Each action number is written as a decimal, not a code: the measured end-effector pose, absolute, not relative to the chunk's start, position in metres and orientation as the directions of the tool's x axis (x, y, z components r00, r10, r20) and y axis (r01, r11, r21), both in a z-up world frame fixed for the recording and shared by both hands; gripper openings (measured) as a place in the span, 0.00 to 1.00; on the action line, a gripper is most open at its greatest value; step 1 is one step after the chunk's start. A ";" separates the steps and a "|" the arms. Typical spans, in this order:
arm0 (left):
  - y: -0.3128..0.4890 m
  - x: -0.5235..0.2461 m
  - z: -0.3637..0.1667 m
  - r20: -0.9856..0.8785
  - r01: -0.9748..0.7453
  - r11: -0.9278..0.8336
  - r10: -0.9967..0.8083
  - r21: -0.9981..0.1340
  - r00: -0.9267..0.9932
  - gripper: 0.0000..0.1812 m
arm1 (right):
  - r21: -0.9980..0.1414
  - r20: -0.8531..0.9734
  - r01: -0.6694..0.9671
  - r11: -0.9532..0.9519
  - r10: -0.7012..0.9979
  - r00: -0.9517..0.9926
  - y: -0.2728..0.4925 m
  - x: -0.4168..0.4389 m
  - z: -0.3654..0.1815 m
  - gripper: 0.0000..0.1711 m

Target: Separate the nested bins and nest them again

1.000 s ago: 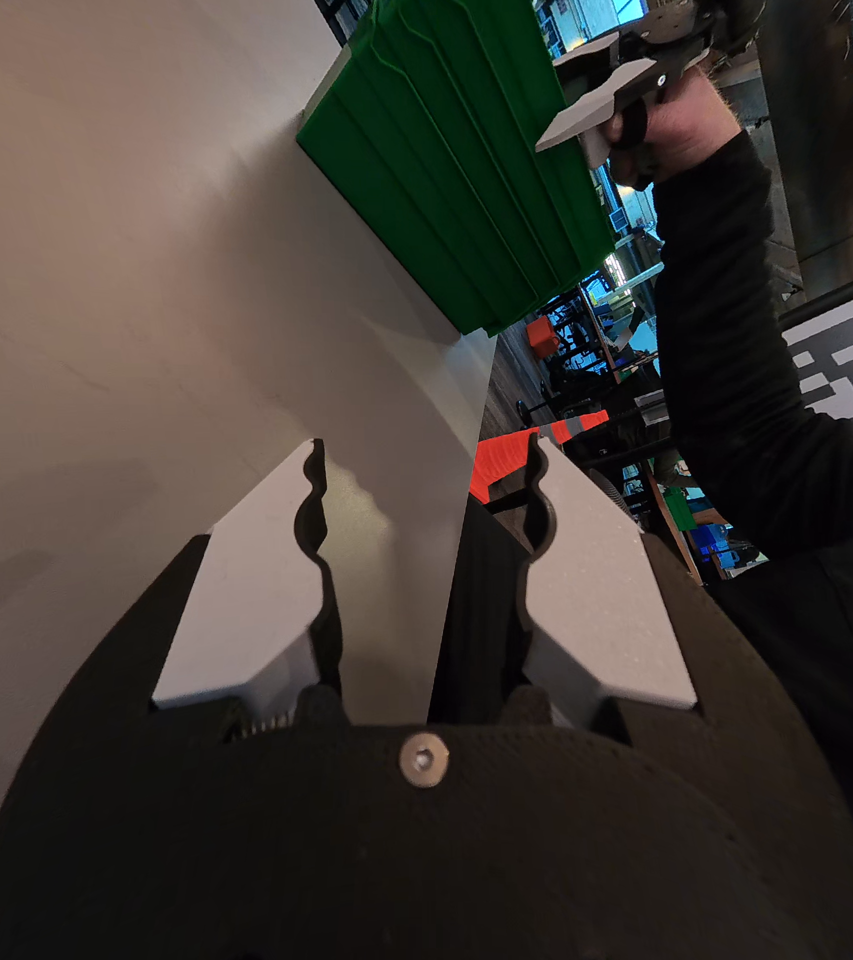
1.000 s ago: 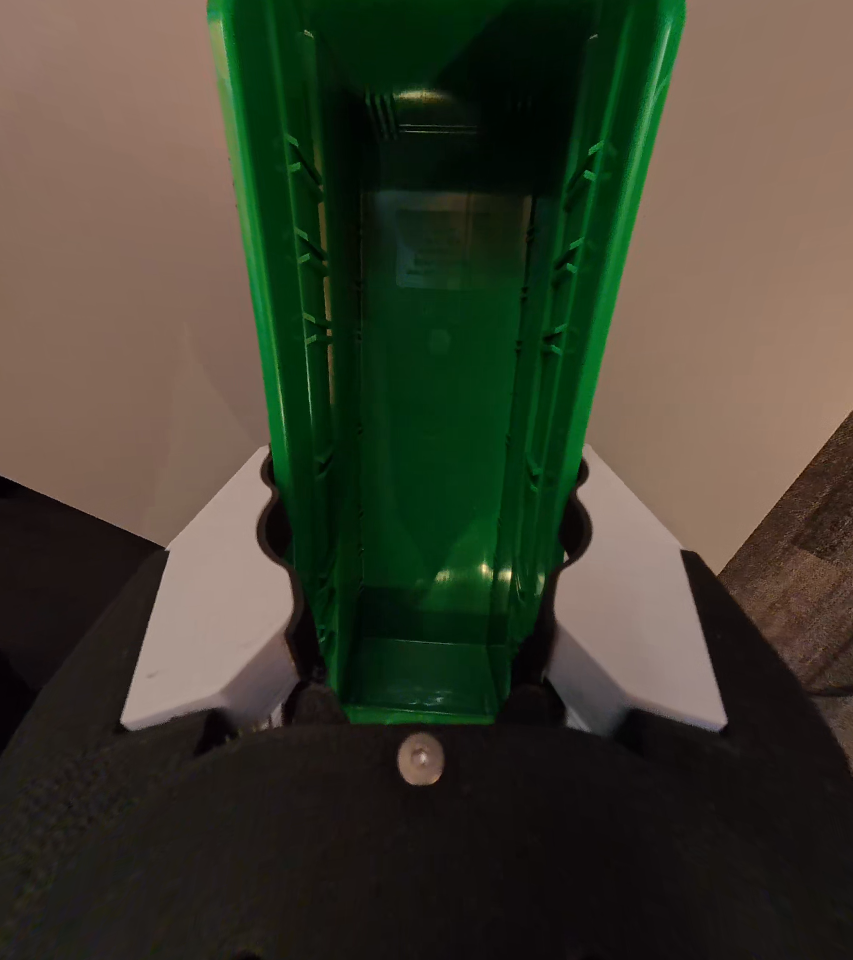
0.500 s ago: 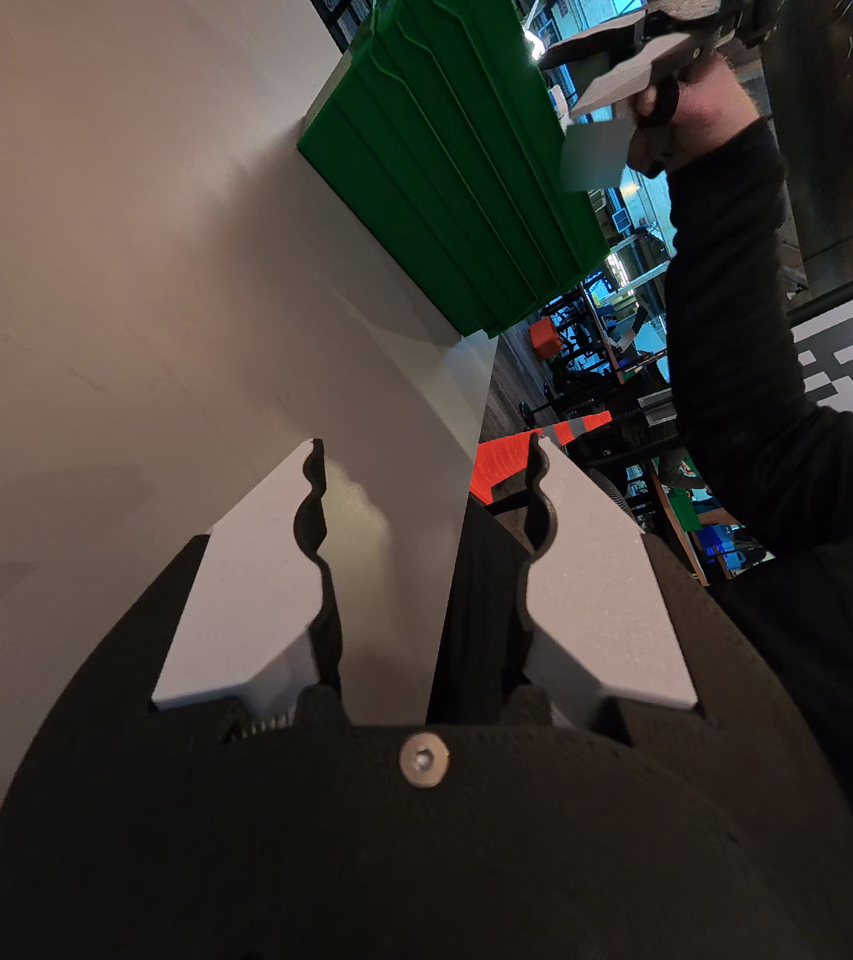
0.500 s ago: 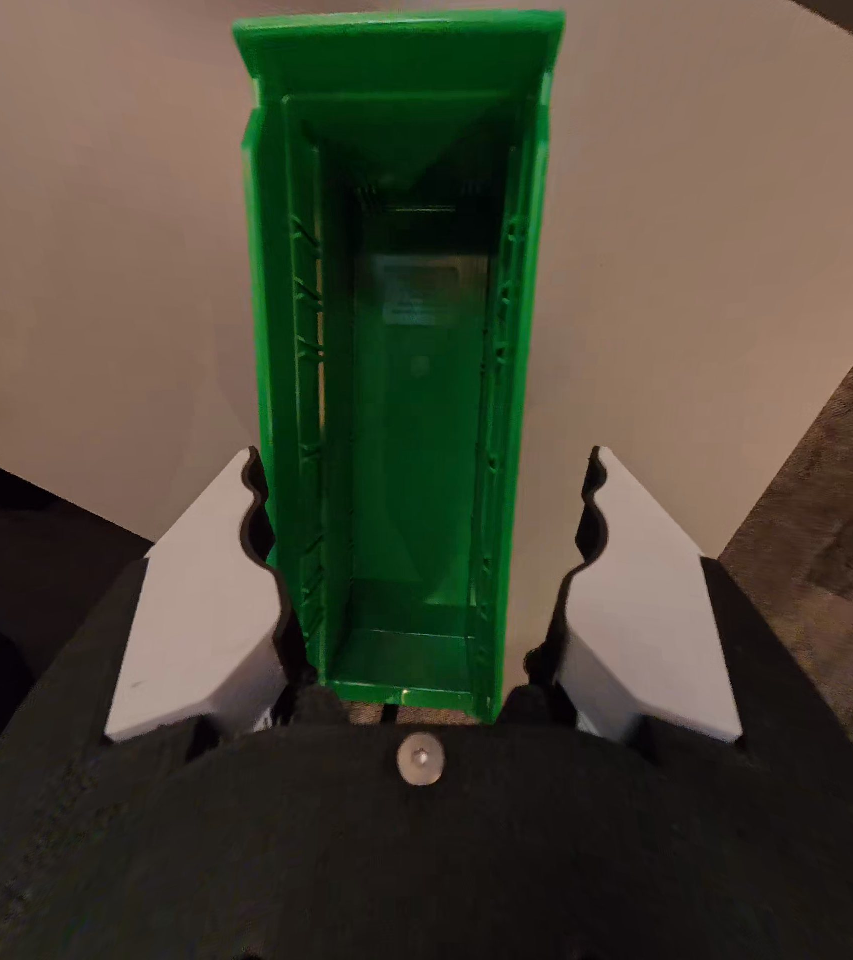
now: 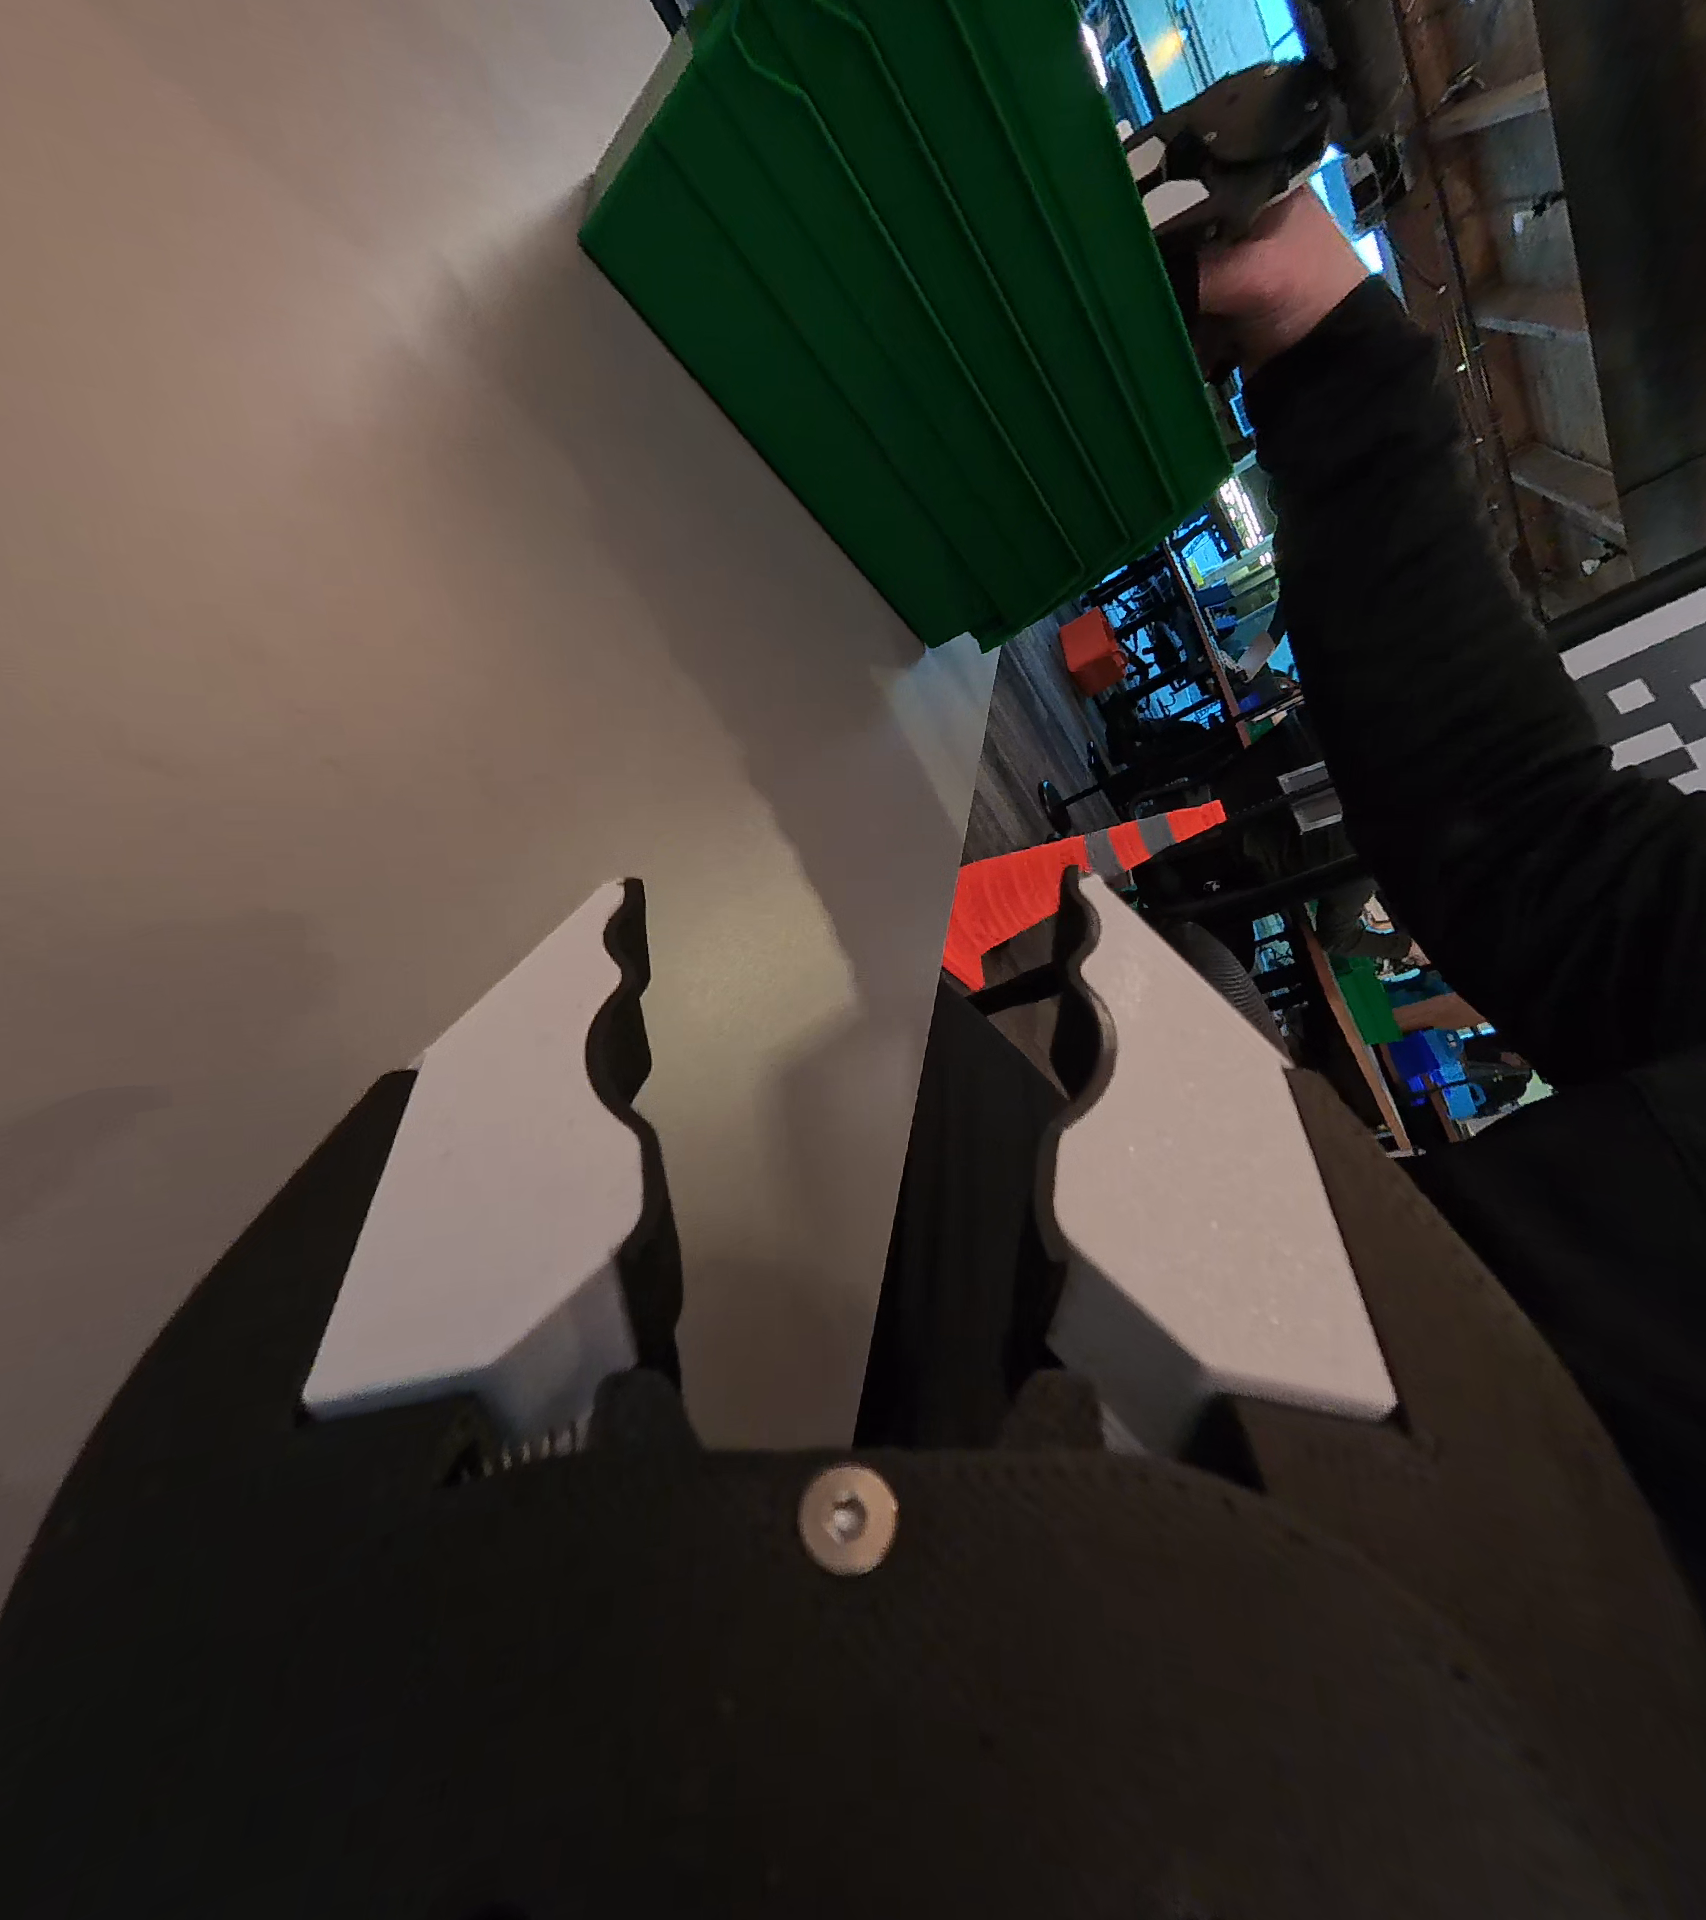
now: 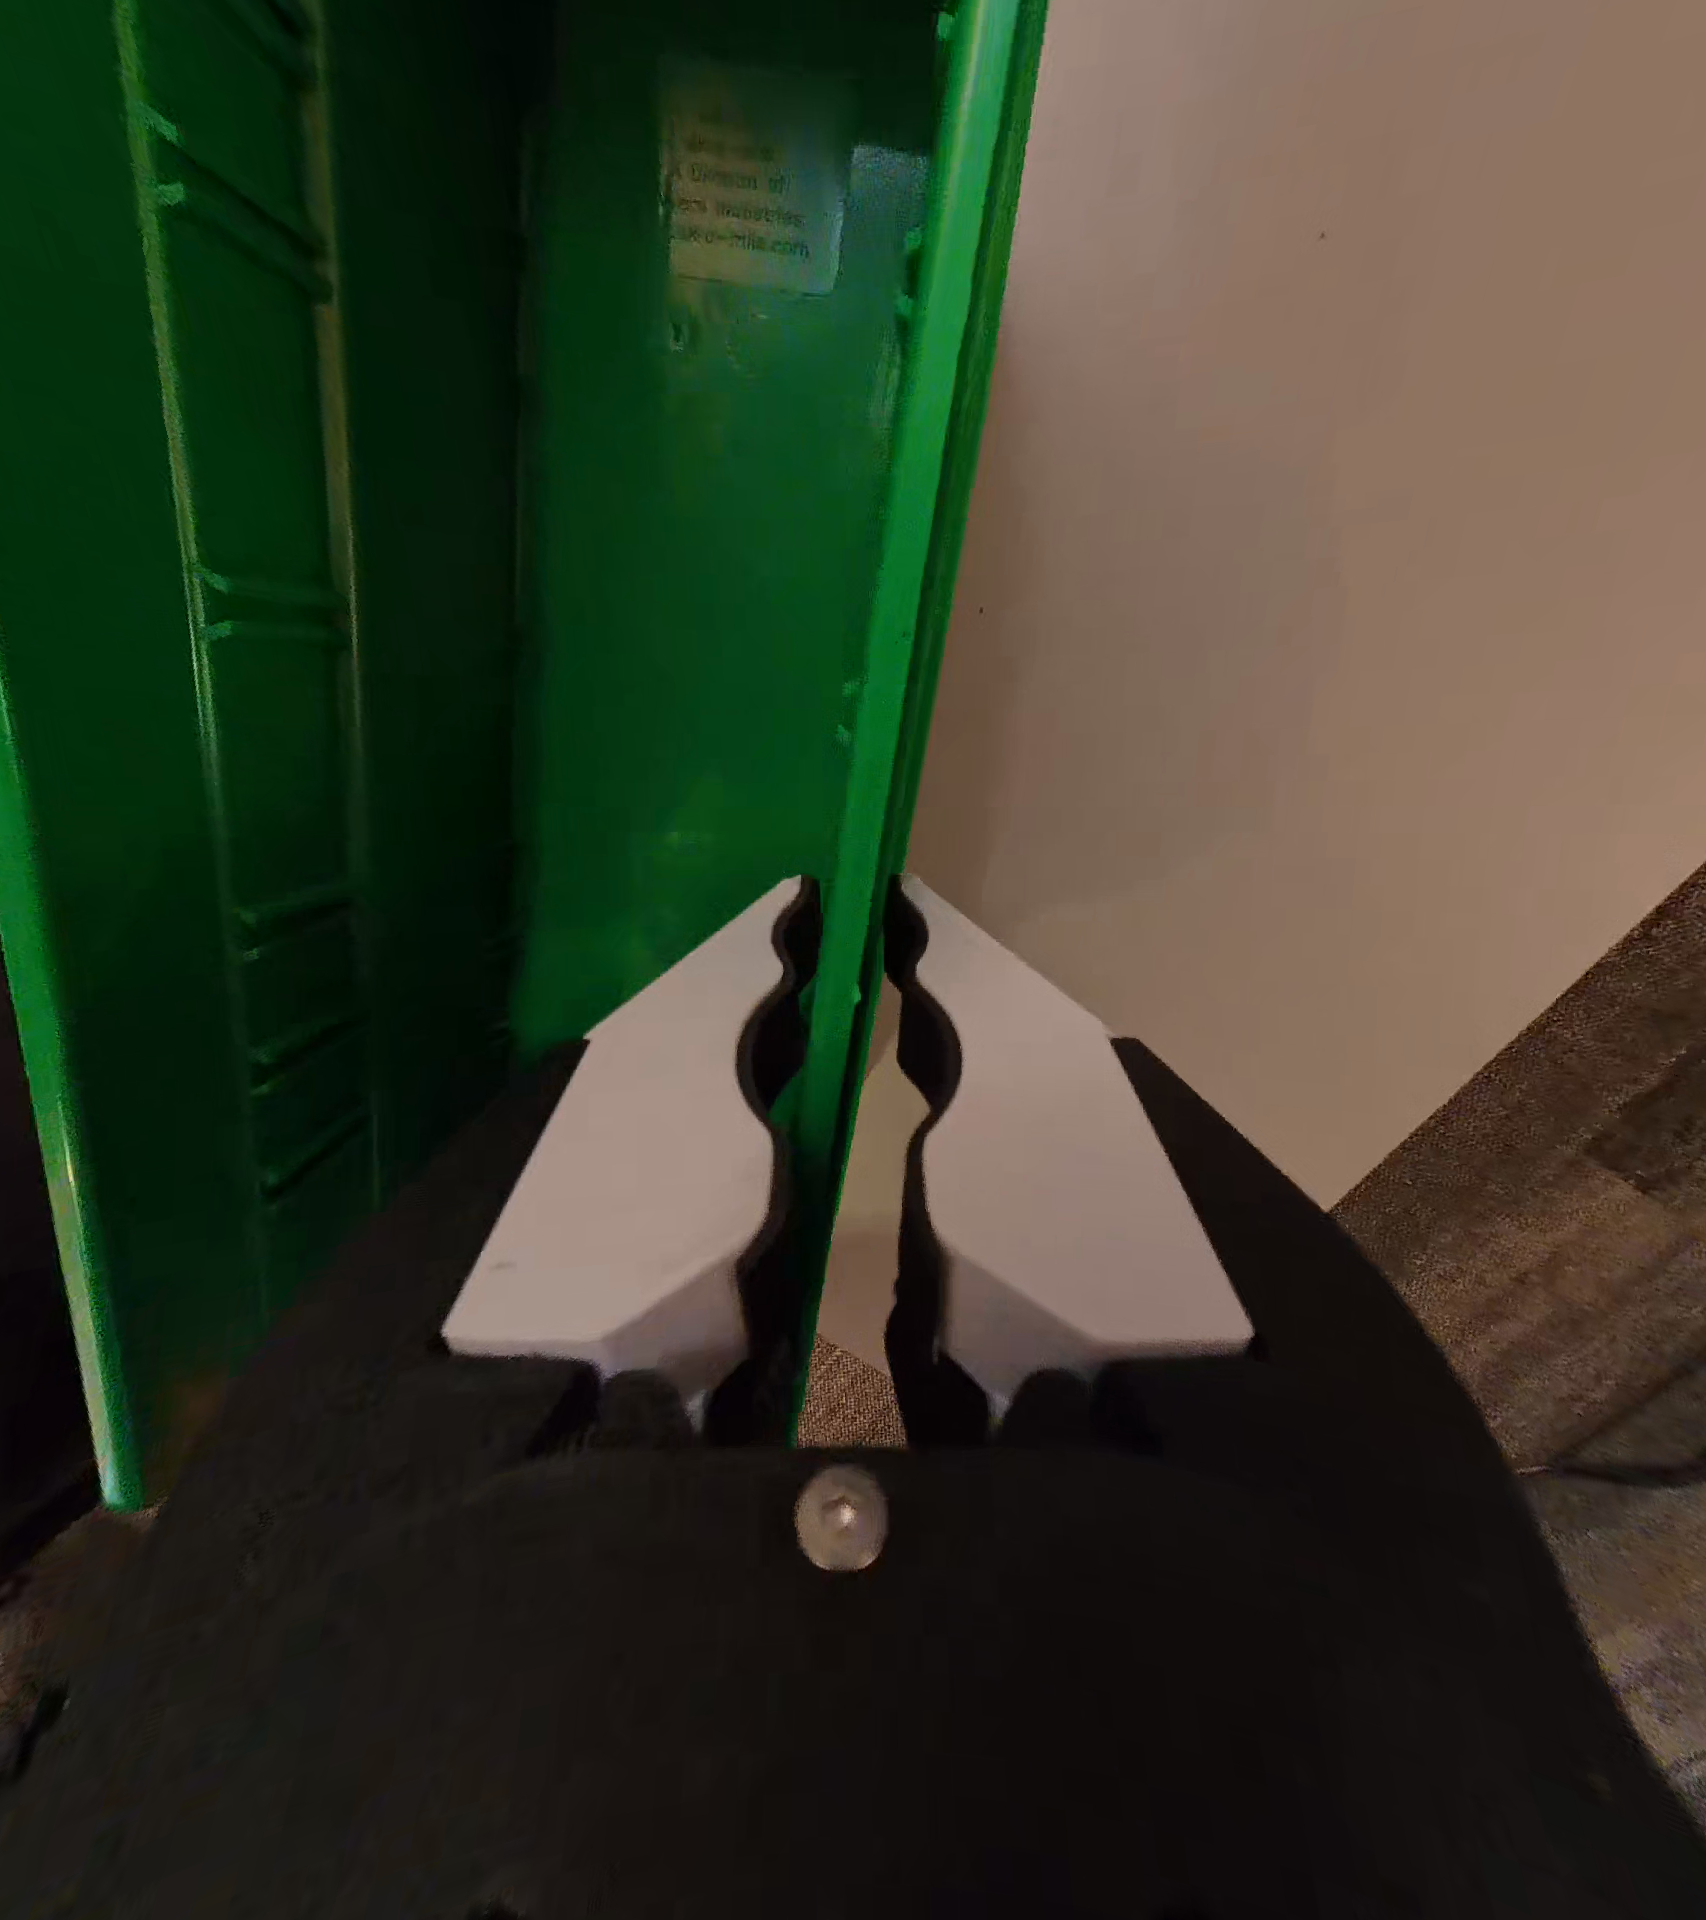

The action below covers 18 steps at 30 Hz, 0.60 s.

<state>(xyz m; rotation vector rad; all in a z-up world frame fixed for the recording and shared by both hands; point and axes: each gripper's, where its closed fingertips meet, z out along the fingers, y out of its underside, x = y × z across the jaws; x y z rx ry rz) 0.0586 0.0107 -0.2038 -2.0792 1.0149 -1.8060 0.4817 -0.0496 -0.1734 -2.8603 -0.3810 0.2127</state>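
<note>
Green bins (image 5: 911,312) — nested, several rims stepped one in another — sit on a white table (image 5: 309,623) near its right edge. Right gripper (image 6: 847,1039): fingers clenched on the bin's right side wall, one finger inside, one outside; a pale label (image 6: 755,177) lies on the bin floor. Left gripper (image 5: 849,1039): fingers spread, grasping nothing, at the table's near edge, well apart from the bins. Grey carpet (image 6: 1607,1143) below — cluttered workshop beyond, orange cone (image 5: 1036,883) lying at floor level.
</note>
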 end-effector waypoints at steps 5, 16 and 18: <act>0.007 0.061 -0.205 0.785 -0.372 -0.732 -0.619 -0.570 0.015 0.43 | -0.270 -0.192 0.156 -0.950 0.212 0.958 -0.046 0.468 -0.173 0.05; -0.002 0.067 -0.190 0.756 -0.389 -0.692 -0.654 -0.608 -0.018 0.43 | -0.285 -0.350 0.072 -0.956 0.173 0.921 -0.016 0.353 -0.169 0.17; -0.006 0.070 -0.180 0.750 -0.382 -0.685 -0.661 -0.621 -0.033 0.44 | -0.311 -0.449 0.066 -0.948 0.207 0.869 -0.008 0.312 -0.166 0.29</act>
